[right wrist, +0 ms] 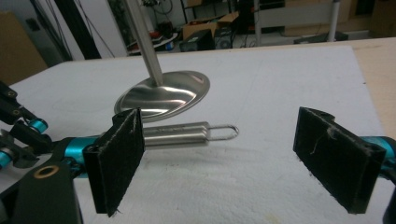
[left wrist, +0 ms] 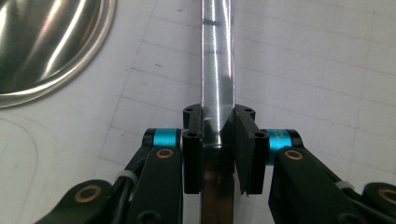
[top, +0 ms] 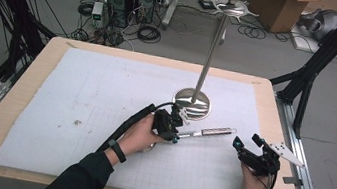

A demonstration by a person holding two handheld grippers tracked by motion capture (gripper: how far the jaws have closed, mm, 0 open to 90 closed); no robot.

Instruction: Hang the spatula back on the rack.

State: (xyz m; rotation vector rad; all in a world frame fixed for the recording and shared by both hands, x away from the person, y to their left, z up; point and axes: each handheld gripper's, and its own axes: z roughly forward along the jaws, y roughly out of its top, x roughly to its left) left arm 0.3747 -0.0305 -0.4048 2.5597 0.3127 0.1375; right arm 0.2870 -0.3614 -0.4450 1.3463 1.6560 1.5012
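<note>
We judge the steel utensil [top: 204, 131] stiff, light and slippery, best pinched across its flat shank, where our left gripper [top: 175, 128] already sits clamped on it. It lies over the white mat [top: 78, 106], just in front of the stand's round base [top: 194, 103]. Our right gripper [top: 244, 146] waits with its jaws wide apart, near the loop end, not touching

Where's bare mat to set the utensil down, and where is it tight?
Free: the wide left half of the white mat, from the left gripper out to the wooden table edge. Also the strip along the near edge between both forearms. Crowded: around the stand base, with the metal utensil and right gripper beside it.
</note>
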